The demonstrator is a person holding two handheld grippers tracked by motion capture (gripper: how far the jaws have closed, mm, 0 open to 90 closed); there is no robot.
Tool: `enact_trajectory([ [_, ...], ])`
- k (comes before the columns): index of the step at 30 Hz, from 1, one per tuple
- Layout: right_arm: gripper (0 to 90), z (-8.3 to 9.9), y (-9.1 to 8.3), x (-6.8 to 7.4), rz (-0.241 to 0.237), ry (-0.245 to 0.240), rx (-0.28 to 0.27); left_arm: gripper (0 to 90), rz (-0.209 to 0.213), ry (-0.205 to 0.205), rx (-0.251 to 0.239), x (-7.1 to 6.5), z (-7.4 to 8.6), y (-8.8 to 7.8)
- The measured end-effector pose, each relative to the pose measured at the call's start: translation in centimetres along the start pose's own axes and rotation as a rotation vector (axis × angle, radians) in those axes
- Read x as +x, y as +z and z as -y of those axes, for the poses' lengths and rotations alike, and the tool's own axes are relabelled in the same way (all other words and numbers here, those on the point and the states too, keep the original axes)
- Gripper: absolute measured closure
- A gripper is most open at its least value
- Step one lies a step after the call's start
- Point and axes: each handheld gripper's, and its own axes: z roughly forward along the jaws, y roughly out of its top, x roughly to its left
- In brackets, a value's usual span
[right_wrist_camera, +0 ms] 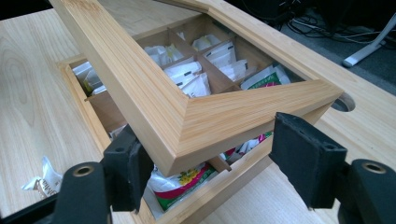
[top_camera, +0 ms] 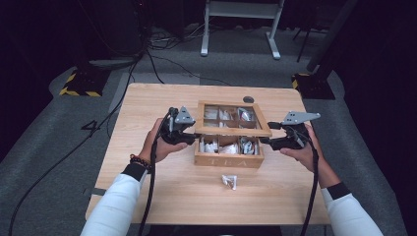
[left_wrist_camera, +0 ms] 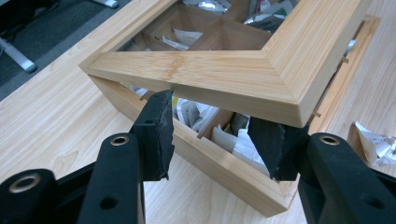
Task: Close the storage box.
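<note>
Tea box point(top_camera: 228, 158) mid-table, lid point(top_camera: 233, 131) half raised over packets. My left gripper point(left_wrist_camera: 212, 135) jaws apart astride its near corner, under lid. Right gripper point(right_wrist_camera: 219, 175) jaws apart around lid corner, not pressing.

The desk point(top_camera: 162, 196) is pale wood with a fine straight grain. The tea box point(top_camera: 228, 161) is honey-coloured bamboo with darker streaks, and its lid point(top_camera: 233, 132) has a mitred frame in the same tone. Inside lie white sachets point(right_wrist_camera: 189, 77), some with black marks, and one green and red sachet point(right_wrist_camera: 180, 184) with yellow flowers. A white sachet point(top_camera: 229, 181) lies toward the desk's near edge. Both tongs, the left tongs point(top_camera: 193, 133) and the right tongs point(top_camera: 268, 133), are matt black with brass-coloured rivets and grey top plates. The sleeves point(top_camera: 113, 211) are white with black cuffs.
</note>
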Motion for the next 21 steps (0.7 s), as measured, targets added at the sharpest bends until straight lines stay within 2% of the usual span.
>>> enact_trajectory([
  [9,29.2,0.7,0.2,0.4,-0.005,-0.006,0.014,50.6,-0.002,0.004,0.021,-0.2,0.7,0.6],
  [16,28.0,1.4,0.5,0.7,-0.013,-0.002,0.034,51.5,-0.012,-0.018,0.033,0.0,1.5,0.7],
  [21,27.3,1.9,0.8,0.9,-0.018,-0.008,0.053,51.7,-0.009,-0.014,0.05,-0.1,2.0,1.2],
])
